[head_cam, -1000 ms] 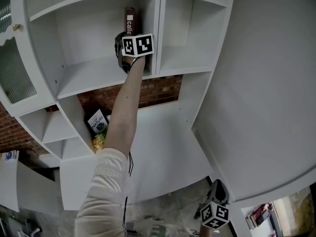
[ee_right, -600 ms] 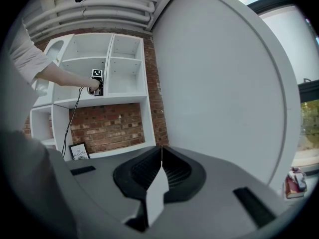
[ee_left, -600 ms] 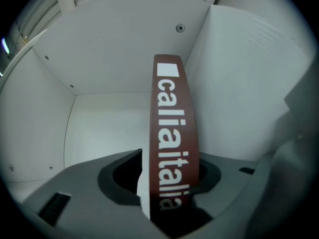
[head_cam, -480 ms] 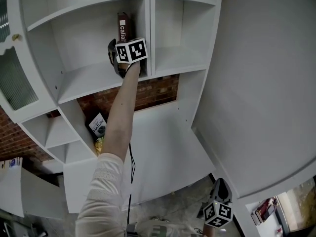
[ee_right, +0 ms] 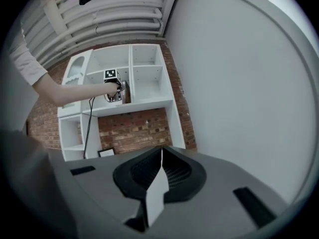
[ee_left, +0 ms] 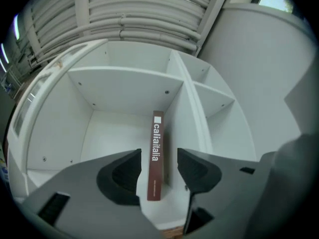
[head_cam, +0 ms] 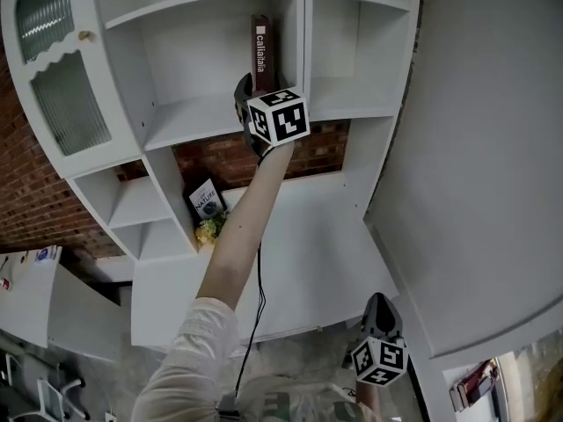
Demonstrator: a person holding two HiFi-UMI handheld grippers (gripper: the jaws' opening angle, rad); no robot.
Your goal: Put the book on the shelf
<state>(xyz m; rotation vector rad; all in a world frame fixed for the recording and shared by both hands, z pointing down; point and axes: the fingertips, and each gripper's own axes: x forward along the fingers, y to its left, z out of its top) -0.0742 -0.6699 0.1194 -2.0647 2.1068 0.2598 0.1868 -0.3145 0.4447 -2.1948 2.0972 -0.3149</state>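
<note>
Left gripper view: claw (ee_left: 159, 159) newly wide open, seemingly clear of book (ee_left: 156, 133).

Dark brown book (ee_left: 155, 166) with white lettering, white shelf (head_cam: 193, 117), red brick wall (head_cam: 35, 196)

The book (head_cam: 260, 47) stands upright on the shelf (head_cam: 193, 117), just beside the compartment's right wall

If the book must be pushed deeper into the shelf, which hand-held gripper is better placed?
Probably the left hand-held gripper: its jaws, just opened, face the upright book on the shelf, gripping nothing. The right hand-held gripper hangs low, shut, far from it.
</note>
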